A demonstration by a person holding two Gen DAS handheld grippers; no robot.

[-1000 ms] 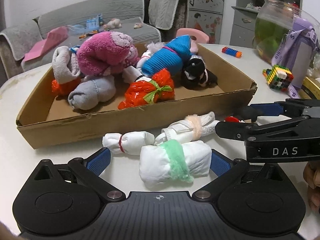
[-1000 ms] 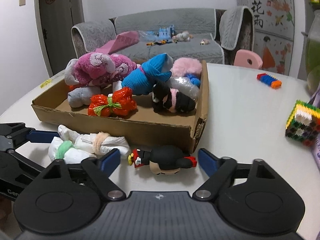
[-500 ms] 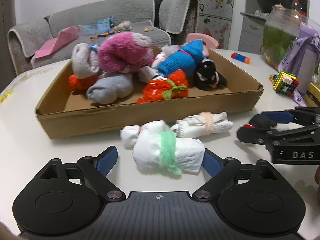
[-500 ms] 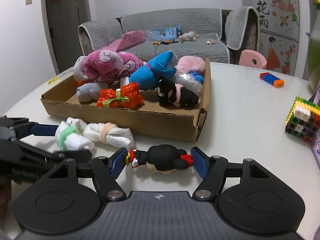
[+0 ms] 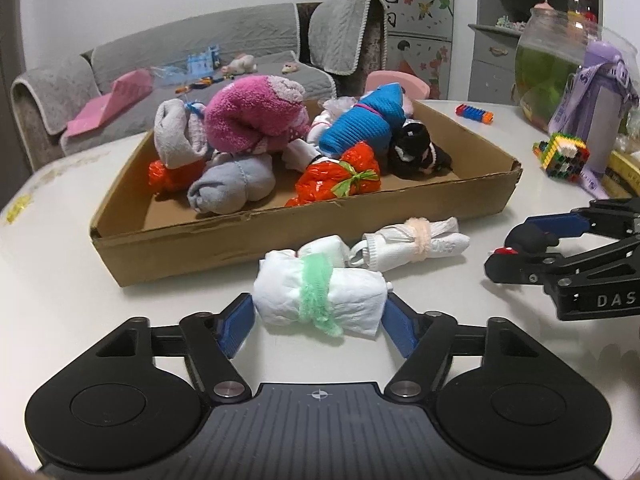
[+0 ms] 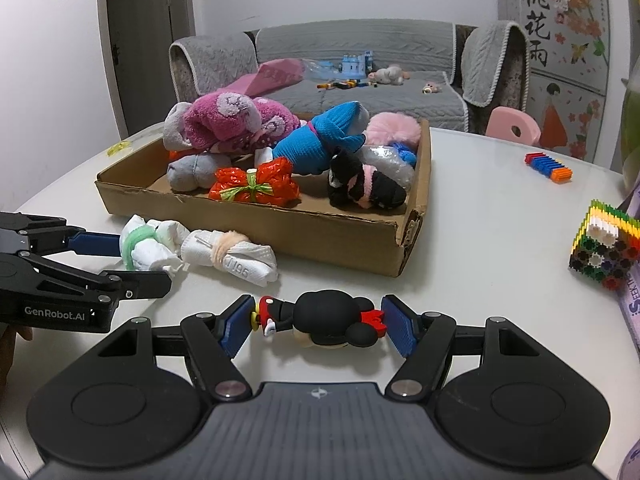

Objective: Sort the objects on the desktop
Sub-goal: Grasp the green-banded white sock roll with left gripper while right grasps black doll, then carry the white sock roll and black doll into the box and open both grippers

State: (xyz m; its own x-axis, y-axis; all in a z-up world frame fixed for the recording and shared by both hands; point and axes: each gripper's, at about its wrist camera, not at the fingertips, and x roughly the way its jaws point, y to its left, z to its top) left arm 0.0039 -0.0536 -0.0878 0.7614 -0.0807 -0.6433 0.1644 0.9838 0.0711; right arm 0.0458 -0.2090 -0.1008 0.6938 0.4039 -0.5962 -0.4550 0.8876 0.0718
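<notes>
Left wrist view:
— Left gripper (image 5: 318, 322) jaws are closing around the green-banded white bundle (image 5: 320, 298), lower centre.
— Right gripper (image 6: 318, 324) has narrowed, now pinching the black mouse figure (image 6: 324, 322); both are heading boxward.

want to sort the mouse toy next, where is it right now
In the right wrist view the black mouse toy lies on the white table between the right gripper pads, just before the cardboard box.

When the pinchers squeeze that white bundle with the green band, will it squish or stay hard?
Probably squish: the white bundle looks like rolled soft cloth. The green band should keep it rolled. It seems light, and it lies flat, unlikely to roll.
</notes>
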